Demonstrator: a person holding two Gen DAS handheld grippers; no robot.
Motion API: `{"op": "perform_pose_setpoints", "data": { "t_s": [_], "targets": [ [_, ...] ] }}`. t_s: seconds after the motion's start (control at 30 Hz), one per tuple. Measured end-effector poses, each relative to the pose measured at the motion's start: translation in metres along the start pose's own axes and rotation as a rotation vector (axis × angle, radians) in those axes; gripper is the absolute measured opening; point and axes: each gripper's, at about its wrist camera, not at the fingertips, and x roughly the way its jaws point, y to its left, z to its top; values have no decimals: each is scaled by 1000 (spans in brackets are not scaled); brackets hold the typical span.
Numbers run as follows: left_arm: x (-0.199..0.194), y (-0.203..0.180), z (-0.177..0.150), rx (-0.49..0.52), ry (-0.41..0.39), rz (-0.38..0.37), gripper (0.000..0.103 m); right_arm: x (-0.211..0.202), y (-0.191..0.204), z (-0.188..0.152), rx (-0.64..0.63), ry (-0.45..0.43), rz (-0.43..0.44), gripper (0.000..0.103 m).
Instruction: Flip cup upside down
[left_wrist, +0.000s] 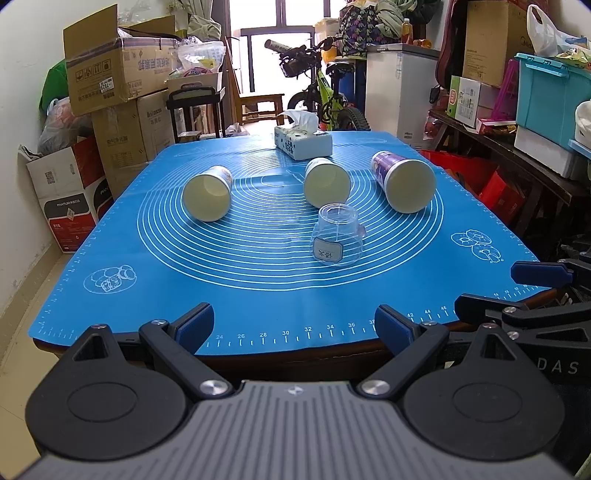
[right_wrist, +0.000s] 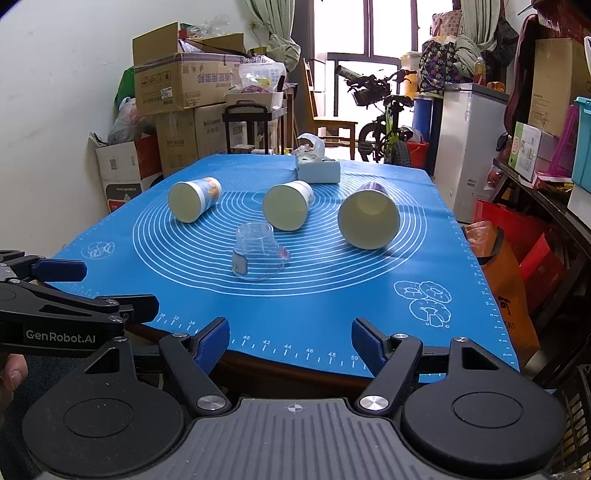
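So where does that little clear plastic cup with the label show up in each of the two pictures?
Left wrist view: the clear cup stands mouth-down right of centre, in front of the middle paper cup.
Right wrist view: the clear cup sits left of centre, in front of the same paper cup.
Shared landmark: the tissue box behind it.

Wall: white, on the left
Window: bright daylight at the far end
Boxes: cardboard stack by the wall
Bicycle: green frame near the window
Cabinet: white, on the right
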Motion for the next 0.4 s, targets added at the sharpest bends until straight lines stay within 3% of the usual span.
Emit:
{"op": "perform_pose_setpoints", "data": {
  "t_s": [0.4],
  "targets": [
    [0,0,-1,1,-3,2,93,4,-3,-1,3,5,5,77]
  ]
}}
